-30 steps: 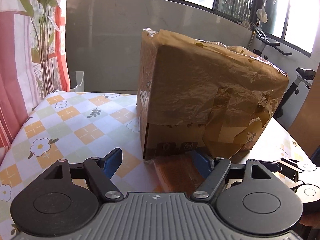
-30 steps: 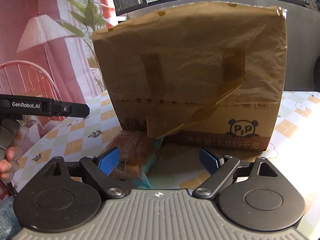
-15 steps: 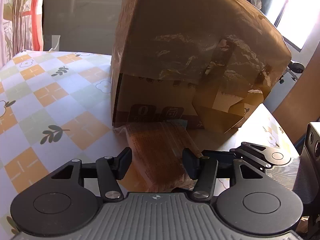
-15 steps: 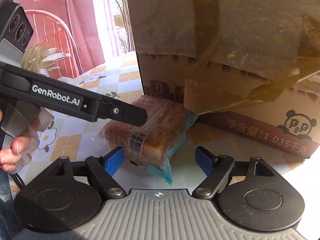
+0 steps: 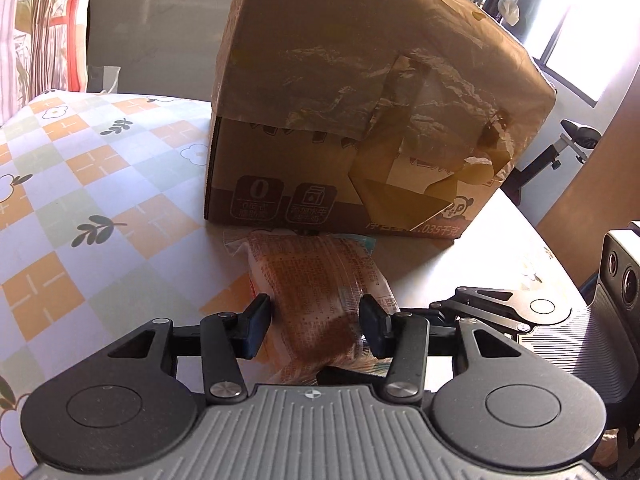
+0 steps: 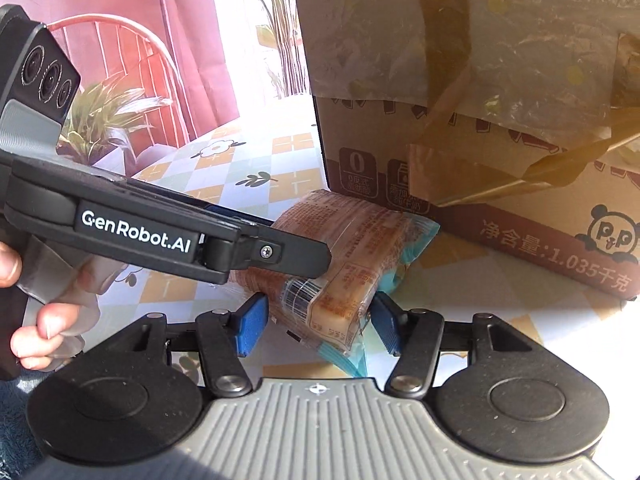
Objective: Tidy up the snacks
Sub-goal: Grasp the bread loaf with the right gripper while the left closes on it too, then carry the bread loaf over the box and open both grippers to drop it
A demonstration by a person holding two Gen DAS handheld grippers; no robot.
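A clear-wrapped bread snack pack [image 5: 320,284] lies on the tablecloth in front of a brown cardboard box [image 5: 360,100] with torn tape. My left gripper [image 5: 316,326] has its jaws around the pack's near end, pads close to its sides. The pack [image 6: 340,256] also shows in the right wrist view, with teal wrapper ends. My right gripper [image 6: 316,322] straddles its barcode end, jaws still apart with small gaps. The left gripper's finger [image 6: 280,256] lies across the pack's left side there. The box [image 6: 480,120] stands right behind the pack.
The table has a checked floral cloth [image 5: 80,184]. Pink curtains [image 5: 24,20] hang at the left. An exercise bike [image 5: 568,148] stands beyond the table's right edge. The person's hand [image 6: 36,320] holds the left gripper's handle.
Both grippers moved in from open positions in front of the box, came down to the snack pack, and their jaws narrowed around it from two sides.
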